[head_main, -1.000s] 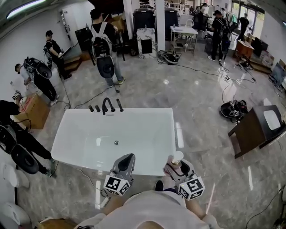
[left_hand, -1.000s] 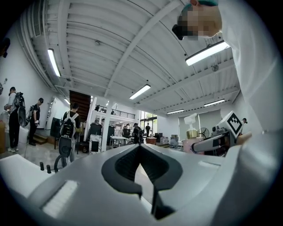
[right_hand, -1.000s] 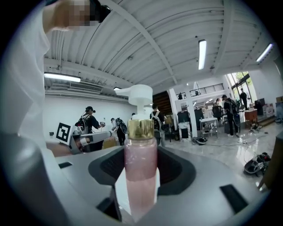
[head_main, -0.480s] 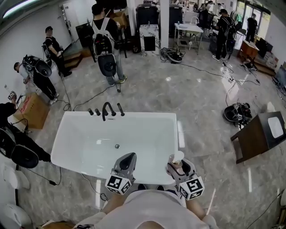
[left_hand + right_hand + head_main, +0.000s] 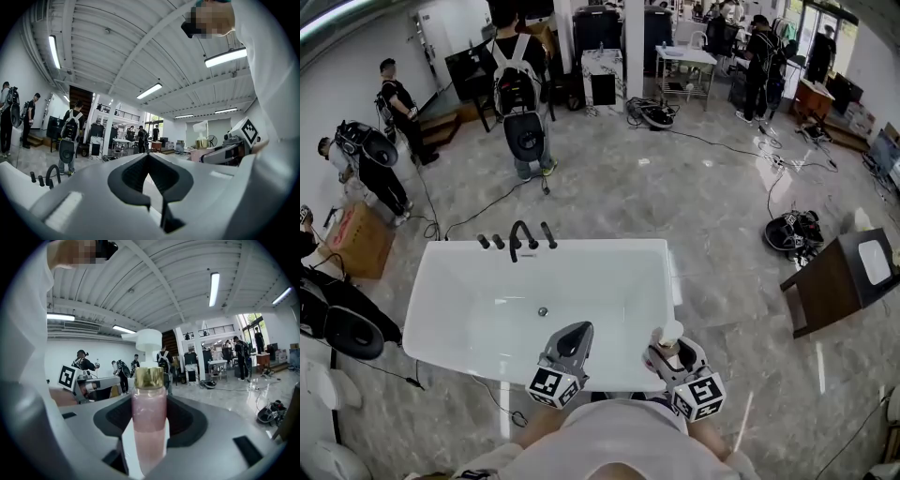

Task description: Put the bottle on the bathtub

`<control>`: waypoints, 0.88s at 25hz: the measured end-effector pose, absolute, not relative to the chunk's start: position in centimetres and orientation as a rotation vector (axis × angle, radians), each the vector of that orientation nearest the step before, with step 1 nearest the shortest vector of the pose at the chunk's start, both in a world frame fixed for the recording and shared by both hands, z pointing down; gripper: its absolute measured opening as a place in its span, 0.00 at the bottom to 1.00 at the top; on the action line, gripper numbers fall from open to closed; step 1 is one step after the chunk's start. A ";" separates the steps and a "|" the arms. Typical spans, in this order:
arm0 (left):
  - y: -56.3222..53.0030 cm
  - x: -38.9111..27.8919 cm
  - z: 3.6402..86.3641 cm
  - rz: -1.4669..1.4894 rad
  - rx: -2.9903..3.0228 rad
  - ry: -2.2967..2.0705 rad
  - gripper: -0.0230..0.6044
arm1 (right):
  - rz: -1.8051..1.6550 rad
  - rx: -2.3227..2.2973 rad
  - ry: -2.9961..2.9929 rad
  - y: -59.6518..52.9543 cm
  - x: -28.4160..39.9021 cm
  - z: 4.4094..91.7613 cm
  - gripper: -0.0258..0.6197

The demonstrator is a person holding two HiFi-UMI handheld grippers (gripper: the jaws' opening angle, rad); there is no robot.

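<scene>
R gripper [image 5: 667,351] grips pink pump bottle over tub corner; L gripper [image 5: 577,331] shut, empty.

Nearest, in the R gripper view: jaws clamp both sides of the clear plastic bottle of pink liquid [image 5: 149,420] w/ gold collar and white pump head, bottle upright. In the L gripper view the grey jaws meet at the tips, nothing betw. them. Head view: both grippers side by side at the near rim of the white rectangular bathtub [image 5: 487,371], bottle [image 5: 672,336] held above its near-right corner, not set down. Far rim carries a black arched faucet [image 5: 521,238] w/ black knobs beside it. Beyond, on grey marble floor, a person w/ white-strapped backpack [image 5: 517,89]; at right, a dark brown cabinet w/ white basin [image 5: 836,281].
</scene>
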State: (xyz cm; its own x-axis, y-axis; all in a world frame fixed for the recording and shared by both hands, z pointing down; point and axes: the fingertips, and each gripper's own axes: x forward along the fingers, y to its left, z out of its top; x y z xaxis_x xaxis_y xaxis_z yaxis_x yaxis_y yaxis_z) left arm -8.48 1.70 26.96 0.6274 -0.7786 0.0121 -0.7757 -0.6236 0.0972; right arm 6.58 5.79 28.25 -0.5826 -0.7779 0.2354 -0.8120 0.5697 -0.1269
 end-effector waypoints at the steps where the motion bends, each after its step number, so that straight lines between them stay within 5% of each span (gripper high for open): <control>1: 1.6 -8.5 27.2 -0.043 2.746 -1.312 0.05 | 0.336 1.348 -2.641 5.6 6.5 28.5 0.38; 22: -0.2 -6.9 36.2 0.108 2.617 -1.266 0.05 | 0.471 1.395 -2.481 1.5 8.4 37.6 0.38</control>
